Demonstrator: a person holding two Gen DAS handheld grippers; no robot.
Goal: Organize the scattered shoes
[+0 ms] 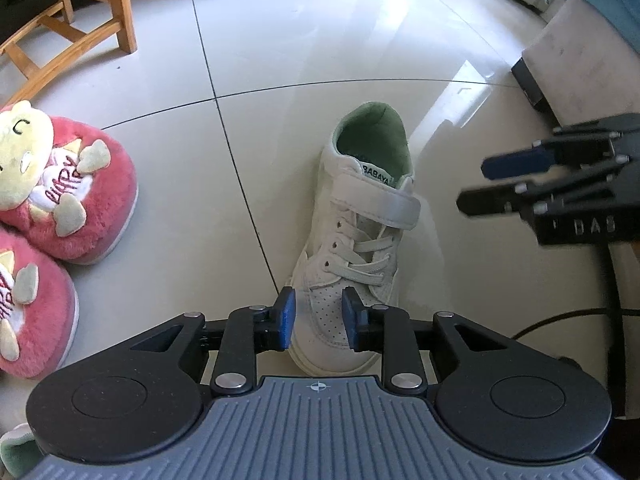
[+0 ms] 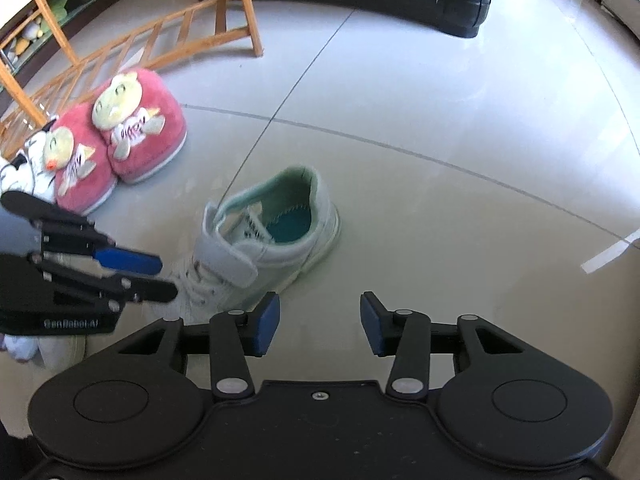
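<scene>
We have the white sneaker [image 1: 356,248] as the shoe in hand: it stands upright on the pale glossy floor tiles [image 1: 280,40], toe toward us, well apart from the pink plush slippers [image 1: 68,184] that sit side by side near the wooden frame [image 2: 120,52].

Our left tool [image 1: 318,316] hovers over the toe cap with its blue pads narrowly spread either side of it; from the right wrist view we judge that it pinches nothing, though the angle is poor and we cannot rule out a light touch. Our right tool [image 2: 320,322] hangs spread wider over bare floor beside the sneaker, holding nothing.

The next move, we judge, is to get a firm hold on the sneaker and carry it over beside the slippers. Its smooth perforated toe could slip; the stiff strap or the padded green collar would give the pads a surer hold. The slippers are soft and fuzzy, each with a stuffed figure sewn on top.
</scene>
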